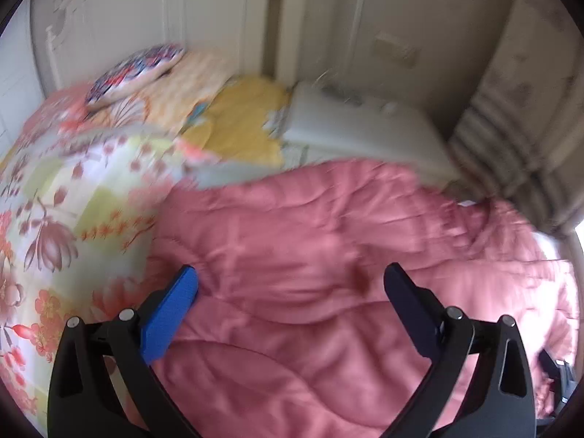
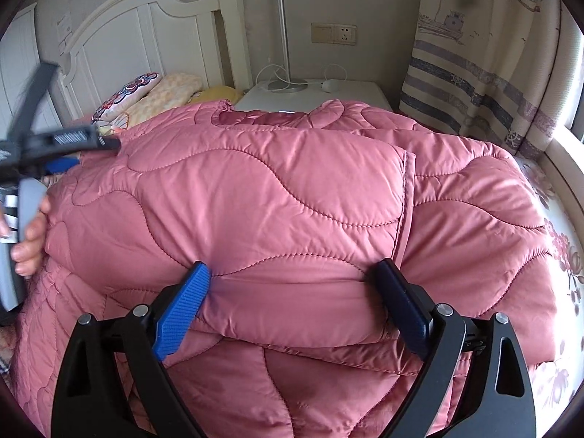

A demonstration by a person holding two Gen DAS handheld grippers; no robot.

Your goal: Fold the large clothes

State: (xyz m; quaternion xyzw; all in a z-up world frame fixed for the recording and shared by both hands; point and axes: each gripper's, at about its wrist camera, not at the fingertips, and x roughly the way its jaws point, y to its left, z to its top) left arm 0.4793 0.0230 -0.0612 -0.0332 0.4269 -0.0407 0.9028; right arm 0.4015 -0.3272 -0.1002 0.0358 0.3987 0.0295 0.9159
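My right tongs point(image 2: 292, 273) stand wide, their pads against a puffed fold of the pink quilted coat point(image 2: 277, 197), which lies spread over the floral bedspread point(image 2: 558, 255). My left tongs point(image 1: 290, 279) hang open above the same coat, nothing between them. Farther off, pillows point(image 2: 146, 95) lie at the white headboard point(image 2: 153, 33), a nightstand point(image 2: 317, 96) beside it

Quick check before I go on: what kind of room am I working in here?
Almost certainly a bedroom. The pink quilted coat lies on a bed with a white wooden headboard, patterned pillows sit at its head, and a white bedside table carries a lamp base.
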